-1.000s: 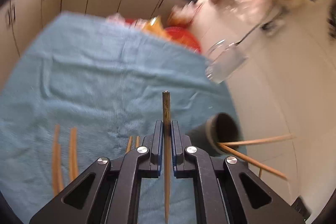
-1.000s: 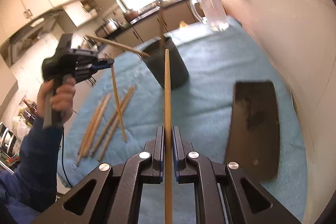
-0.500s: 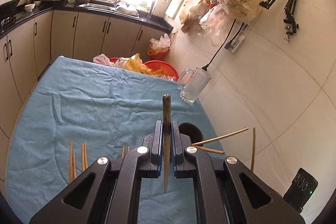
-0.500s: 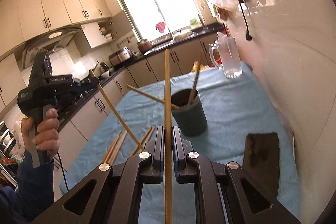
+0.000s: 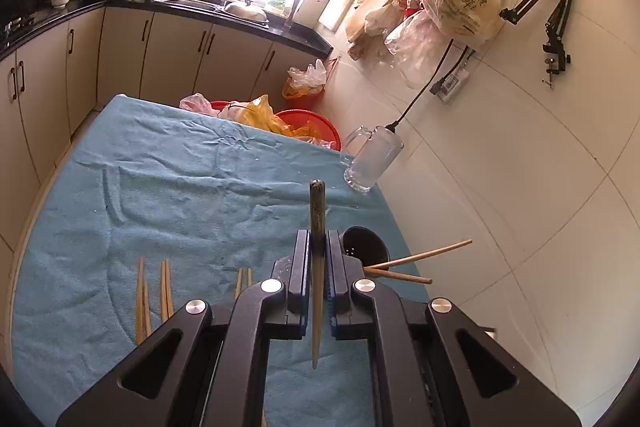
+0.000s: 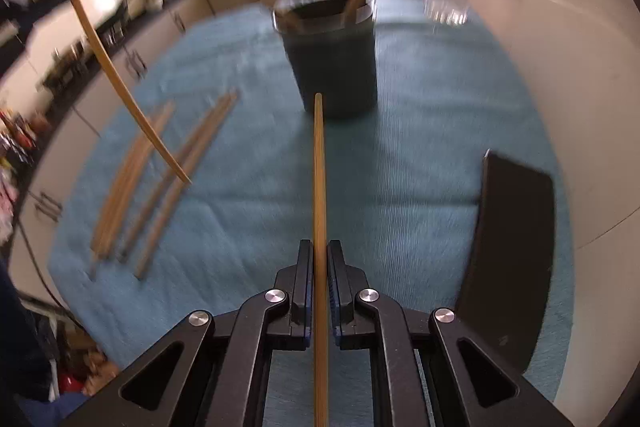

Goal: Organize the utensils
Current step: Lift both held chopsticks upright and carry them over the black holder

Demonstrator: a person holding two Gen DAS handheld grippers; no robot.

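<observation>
Each hand-held gripper is clamped on one chopstick: the left hand-held gripper (image 5: 319,251) on a dark-tipped chopstick (image 5: 317,227), the right hand-held gripper (image 6: 319,263) on a pale chopstick (image 6: 319,187). More chopsticks (image 6: 160,183) are left lying on the blue-covered tabletop (image 6: 420,147), and a few are stood in the dark holder (image 6: 332,67).

My right gripper (image 6: 319,269) pinches a chopstick (image 6: 319,187) aimed at the dark holder (image 6: 332,67). I see loose chopsticks (image 6: 160,179) lying left on the blue cloth (image 6: 420,167).
</observation>
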